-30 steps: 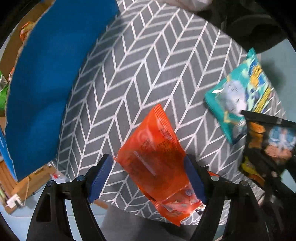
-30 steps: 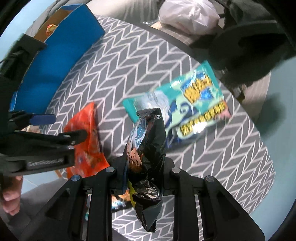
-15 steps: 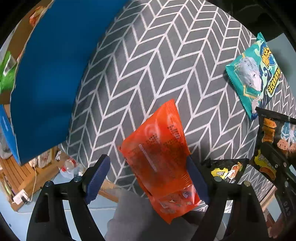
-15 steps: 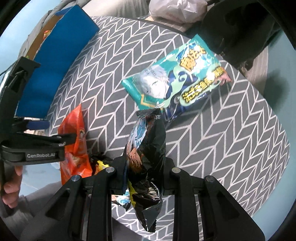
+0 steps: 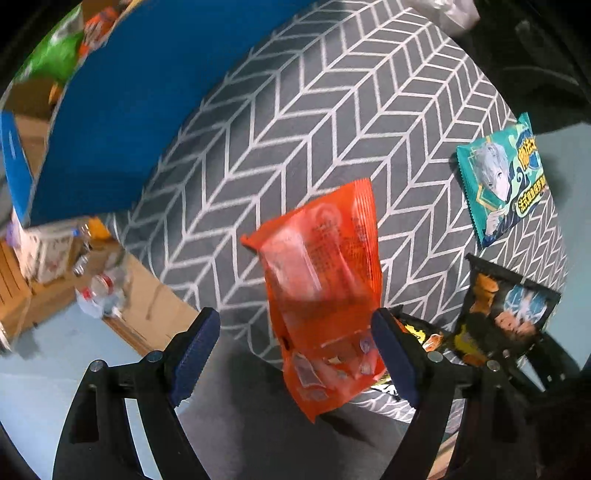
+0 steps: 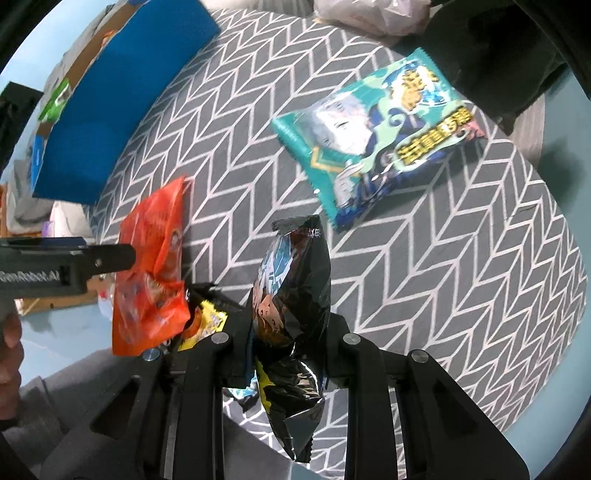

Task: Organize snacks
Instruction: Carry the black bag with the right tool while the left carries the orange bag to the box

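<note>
An orange snack packet (image 5: 321, 288) sits between the jaws of my left gripper (image 5: 293, 321). It lies against the right pad while the left pad (image 5: 195, 350) stands well apart, so the gripper is open. The packet (image 6: 151, 280) overhangs the near edge of the table. My right gripper (image 6: 290, 321) is shut on a black snack packet (image 6: 291, 295), held upright above the cloth and also seen as the black packet (image 5: 506, 314) at the right of the left wrist view. A teal packet (image 6: 376, 136) lies flat further back. The blue box (image 5: 147, 110) stands at the far left.
A grey chevron cloth (image 5: 295, 129) covers the round table. A black-and-yellow packet (image 6: 207, 321) lies at its near edge. Green and orange packets (image 5: 55, 55) show inside the blue box. Bottles and cartons (image 5: 92, 291) clutter the floor; a white plastic bag (image 6: 369, 14) sits beyond the table.
My left gripper has moved toward the table's near-left edge, the orange packet staying between its jaws and now overhanging the edge. The right gripper has shifted slightly, still gripping the black packet.
</note>
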`<state>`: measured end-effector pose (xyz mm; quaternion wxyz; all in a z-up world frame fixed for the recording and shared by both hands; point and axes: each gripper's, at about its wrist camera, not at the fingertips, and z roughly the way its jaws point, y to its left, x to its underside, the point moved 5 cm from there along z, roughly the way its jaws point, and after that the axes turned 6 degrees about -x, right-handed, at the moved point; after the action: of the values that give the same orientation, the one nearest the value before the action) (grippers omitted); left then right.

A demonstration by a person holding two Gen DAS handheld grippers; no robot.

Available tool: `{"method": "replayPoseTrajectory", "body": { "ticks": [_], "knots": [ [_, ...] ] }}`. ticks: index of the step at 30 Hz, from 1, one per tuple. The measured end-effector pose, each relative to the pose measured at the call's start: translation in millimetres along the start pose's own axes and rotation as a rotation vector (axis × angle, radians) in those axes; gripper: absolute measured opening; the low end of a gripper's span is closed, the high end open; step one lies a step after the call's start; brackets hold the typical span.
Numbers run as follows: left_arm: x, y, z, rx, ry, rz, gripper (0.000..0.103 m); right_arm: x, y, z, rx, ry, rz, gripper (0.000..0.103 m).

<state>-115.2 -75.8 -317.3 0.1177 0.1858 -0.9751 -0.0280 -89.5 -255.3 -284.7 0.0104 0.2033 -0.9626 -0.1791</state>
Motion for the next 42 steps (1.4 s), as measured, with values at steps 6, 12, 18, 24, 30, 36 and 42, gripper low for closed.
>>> {"method": "replayPoseTrajectory", "body": {
  "ticks": [6,12,18,24,30,36,42],
  "knots": [
    [-4.0,2.8,22.8,0.039,0.017,-0.055,0.088,3.9,9.1,5.0,-0.004,0.012,-0.031,0.022],
    [-7.9,0.7,26.8,0.084,0.023,-0.071,0.088,9.1,9.7,8.2,0.024,0.02,-0.037,0.022],
    [-17.4,-9.3,19.1,0.091,0.03,-0.065,0.088,14.6,8.4,3.0,0.018,0.003,-0.022,0.022],
    [-17.8,-25.1,31.4,0.065,0.066,-0.017,0.088,18.0,1.8,-0.9,0.02,-0.007,0.014,0.022],
    [-21.8,-28.1,23.0,0.079,0.049,0.03,0.065,20.9,0.5,-7.1,0.027,-0.026,0.045,0.022],
    [-30.7,-36.6,3.3,0.07,0.026,0.109,0.061,23.4,-4.7,-17.8,0.029,-0.042,0.073,0.022],
    [-38.0,-39.6,-23.3,0.031,-0.034,0.208,0.061,22.2,-3.0,-28.1,0.036,-0.063,0.094,0.022]
  ]
}}
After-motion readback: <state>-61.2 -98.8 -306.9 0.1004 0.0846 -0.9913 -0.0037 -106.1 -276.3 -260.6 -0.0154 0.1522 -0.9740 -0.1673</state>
